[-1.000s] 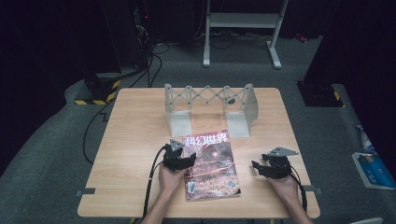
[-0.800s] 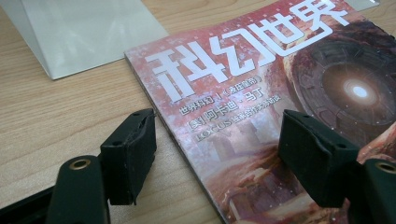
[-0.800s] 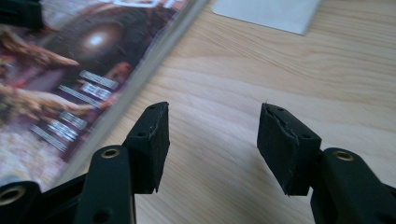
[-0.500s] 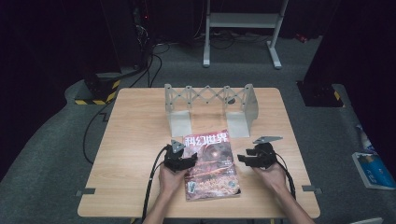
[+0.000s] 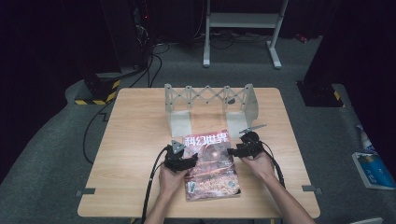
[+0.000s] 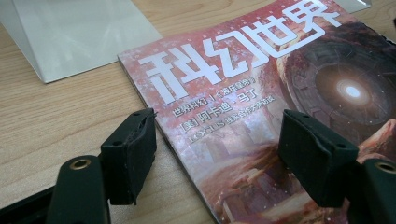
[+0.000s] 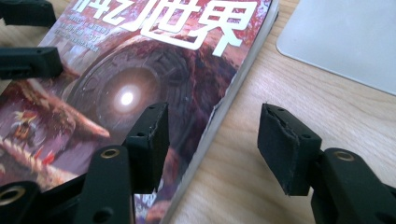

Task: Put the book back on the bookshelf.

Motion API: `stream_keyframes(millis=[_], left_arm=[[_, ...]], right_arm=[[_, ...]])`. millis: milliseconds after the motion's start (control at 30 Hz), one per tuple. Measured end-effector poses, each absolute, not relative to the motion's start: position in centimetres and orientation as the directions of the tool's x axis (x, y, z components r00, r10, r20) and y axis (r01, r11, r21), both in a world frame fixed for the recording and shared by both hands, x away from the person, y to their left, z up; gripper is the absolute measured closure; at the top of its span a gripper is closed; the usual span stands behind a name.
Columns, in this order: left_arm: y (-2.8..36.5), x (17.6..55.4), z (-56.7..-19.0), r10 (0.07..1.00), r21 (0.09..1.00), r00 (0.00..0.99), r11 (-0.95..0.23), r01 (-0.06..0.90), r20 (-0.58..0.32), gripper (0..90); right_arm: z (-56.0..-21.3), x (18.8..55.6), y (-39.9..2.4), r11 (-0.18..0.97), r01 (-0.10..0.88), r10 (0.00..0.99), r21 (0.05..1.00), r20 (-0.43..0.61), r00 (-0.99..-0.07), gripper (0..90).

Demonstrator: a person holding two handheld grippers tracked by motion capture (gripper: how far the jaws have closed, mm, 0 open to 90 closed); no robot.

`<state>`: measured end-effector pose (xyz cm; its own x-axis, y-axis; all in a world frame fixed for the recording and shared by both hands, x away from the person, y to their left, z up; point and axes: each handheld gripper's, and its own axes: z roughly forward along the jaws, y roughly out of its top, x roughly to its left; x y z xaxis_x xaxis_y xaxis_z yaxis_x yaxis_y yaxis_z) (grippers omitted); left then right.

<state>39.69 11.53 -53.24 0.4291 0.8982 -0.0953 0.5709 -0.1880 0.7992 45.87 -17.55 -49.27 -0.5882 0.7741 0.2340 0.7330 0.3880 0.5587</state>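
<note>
A red magazine [image 5: 211, 164] with white characters on its cover lies flat near the table's front edge. My left gripper [image 5: 190, 162] rests at its left edge. In the left gripper view the gripper [image 6: 217, 128] is open, one jaw over bare wood and the other over the cover [image 6: 243, 79]. My right gripper [image 5: 232, 151] is at the magazine's right edge. Seen from the right gripper view, that gripper [image 7: 212, 116] is open astride the edge of the magazine [image 7: 140, 88]. Its jaws have just been opening a little, and nothing is pressed between them.
A grey metal expanding book rack [image 5: 210, 100] stands behind the magazine, with its base plates [image 6: 84, 32] [image 7: 345, 42] lying flat on the wooden table [image 5: 135, 140]. Black cables trail off the front edge. On the floor lie a yellow-striped block [image 5: 98, 91] and a blue-white packet [image 5: 373, 170].
My right hand has slid left across the table, up to the magazine's right edge. The left hand and the magazine have stayed where they were.
</note>
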Motion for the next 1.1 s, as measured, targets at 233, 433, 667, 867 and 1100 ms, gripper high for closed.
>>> stream_keyframes(millis=[233,433,667,867,1100], left_arm=[[11.5,39.7,-53.2,0.895,0.799,0.436,-0.190,0.570,-0.098,30.6],[11.6,39.7,-53.2,0.893,0.798,0.439,-0.196,0.570,-0.095,30.7],[11.5,39.7,-53.2,0.896,0.799,0.435,-0.192,0.570,-0.095,30.7],[11.4,39.6,-53.2,0.896,0.799,0.434,-0.190,0.570,-0.097,31.1],[11.3,39.7,-53.3,0.900,0.803,0.424,-0.180,0.568,-0.099,31.0]], right_arm=[[-49.4,47.1,-16.3,0.391,0.748,0.790,0.536,0.222,-0.572,39.3],[-49.1,47.8,-15.3,0.386,0.760,0.801,0.522,0.219,-0.557,38.4],[-49.3,48.4,-14.3,0.395,0.780,0.818,0.485,0.201,-0.539,38.3],[-49.5,48.6,-14.3,0.392,0.791,0.827,0.470,0.196,-0.527,37.8],[-49.6,48.4,-13.5,0.410,0.783,0.810,0.468,0.207,-0.548,35.5]])
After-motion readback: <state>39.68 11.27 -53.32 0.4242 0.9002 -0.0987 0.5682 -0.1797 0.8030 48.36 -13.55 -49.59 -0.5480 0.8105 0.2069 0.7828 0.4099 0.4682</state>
